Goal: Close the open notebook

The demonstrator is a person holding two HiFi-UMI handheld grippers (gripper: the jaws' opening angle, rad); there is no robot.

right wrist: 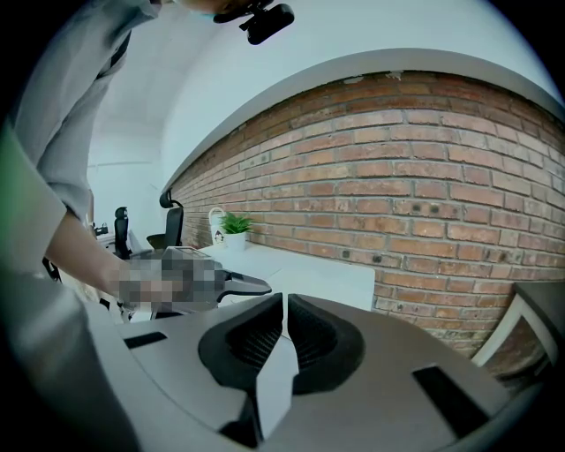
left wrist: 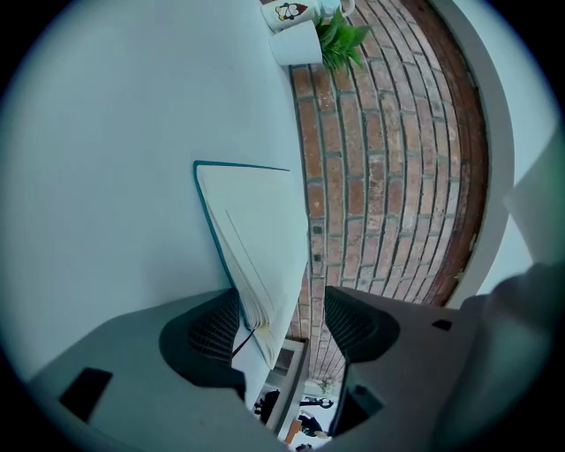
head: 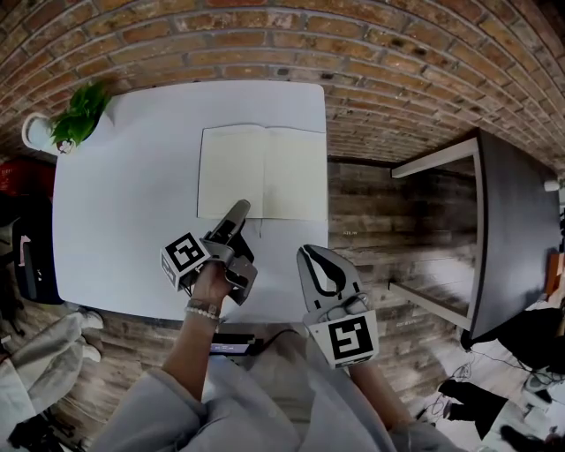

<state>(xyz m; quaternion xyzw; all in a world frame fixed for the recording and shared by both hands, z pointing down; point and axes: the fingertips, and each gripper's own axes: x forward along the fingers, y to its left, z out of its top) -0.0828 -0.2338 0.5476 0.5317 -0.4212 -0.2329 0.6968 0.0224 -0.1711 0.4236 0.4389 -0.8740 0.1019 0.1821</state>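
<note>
The open notebook lies flat with cream blank pages on the white table, near the table's right edge. My left gripper reaches to the notebook's near edge, just left of the spine. In the left gripper view the notebook shows edge-on with a teal cover rim. Its near corner sits inside the open left gripper, close to the left pad. My right gripper hovers off the table's right front corner. In its own view the right gripper is shut with nothing between the pads.
A green plant in a white pot stands at the table's far left corner, with a printed mug beside it. A brick wall runs behind the table. A dark table stands at the right across wooden floor.
</note>
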